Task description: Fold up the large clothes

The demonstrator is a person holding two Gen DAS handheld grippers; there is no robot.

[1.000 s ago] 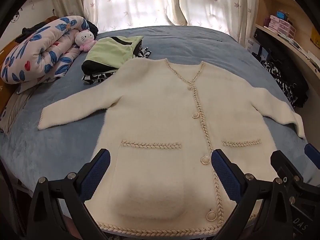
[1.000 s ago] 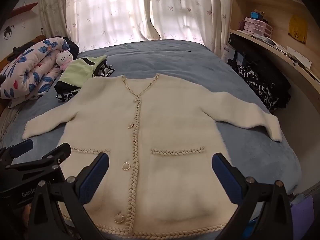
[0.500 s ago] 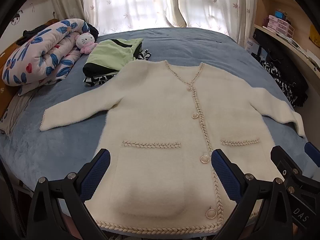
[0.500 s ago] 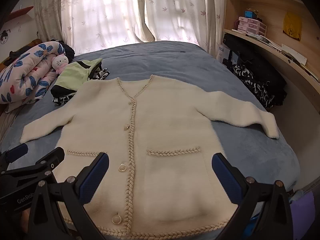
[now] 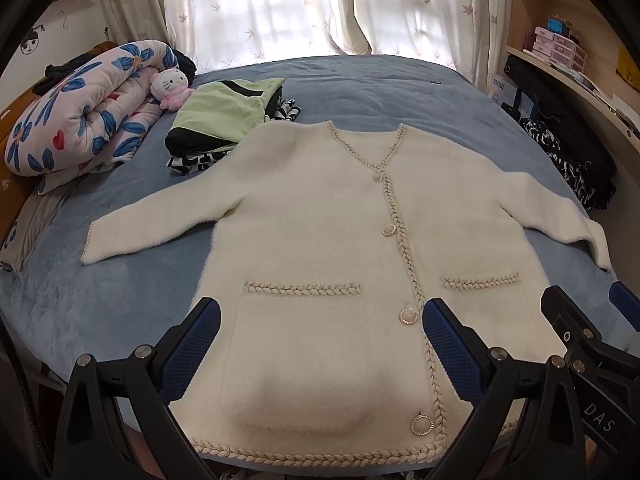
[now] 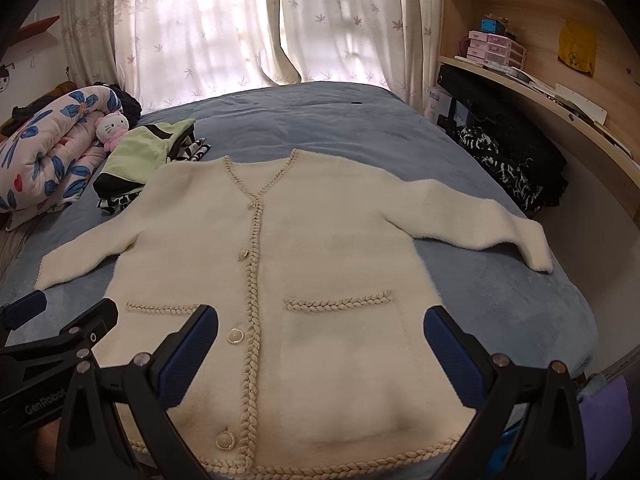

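A cream fuzzy cardigan (image 5: 320, 232) (image 6: 320, 240) lies flat and buttoned on the blue bed, front up, both sleeves spread out to the sides. It has braided trim, two pockets and pearl buttons. My left gripper (image 5: 320, 320) hangs open above the hem over the left pocket, holding nothing. My right gripper (image 6: 320, 320) is open too, above the right pocket near the hem, with nothing between its fingers. Each gripper shows at the edge of the other's view.
A stack of folded clothes with a green top (image 5: 224, 120) sits by the cardigan's left shoulder. A rolled flowered quilt (image 5: 80, 112) and a plush cat (image 5: 170, 86) lie at far left. Dark clothes (image 6: 516, 160) pile up under a wooden shelf (image 6: 560, 108) on the right.
Both grippers have drawn back and up a little from the cardigan, so more of the hem and bed shows. The cardigan has not moved.
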